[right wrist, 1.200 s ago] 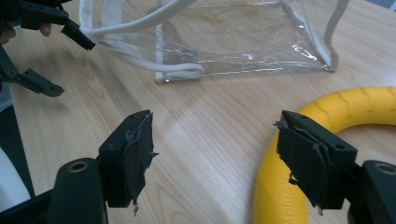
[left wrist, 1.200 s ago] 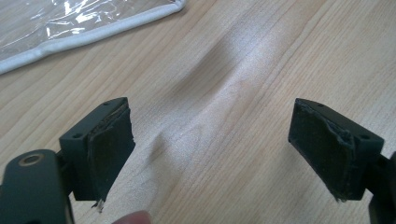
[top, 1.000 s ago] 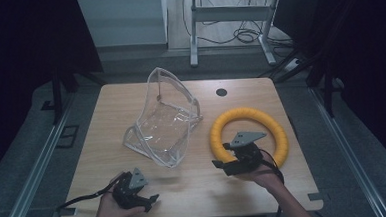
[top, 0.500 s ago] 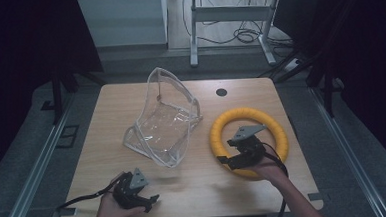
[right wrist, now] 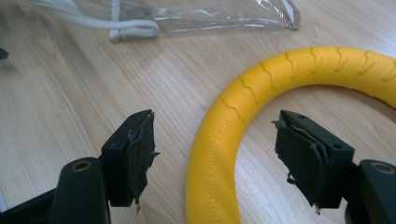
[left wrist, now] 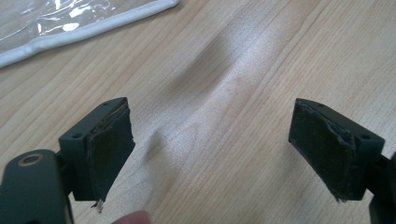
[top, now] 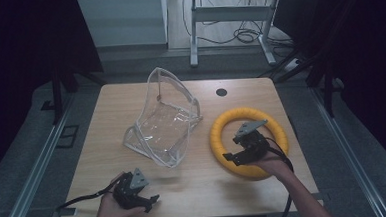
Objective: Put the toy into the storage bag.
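Yellow foam makes up the ring (top: 249,142) lying flat on the right half of the wooden desk (top: 200,188), its near-left curve running up between the jaws of the right hand-held gripper (right wrist: 215,163). Those jaws stand spread, one outside the ring and one inside its hole, and neither pad touches the foam. From above, that hand-held gripper (top: 241,153) sits over the ring's near-left part, the person's right hand (top: 274,165) behind it on the near rim.

To the left of the ring, near but apart from it, a clear plastic bag (top: 164,121) with white piping stands open toward the middle of the desk.

The left hand-held gripper (top: 146,200) rests low at the near-left edge of the desk, held in the left hand (top: 111,210). Its jaws are spread wide over bare wood, with the bag's white edge (left wrist: 88,28) well ahead of them.
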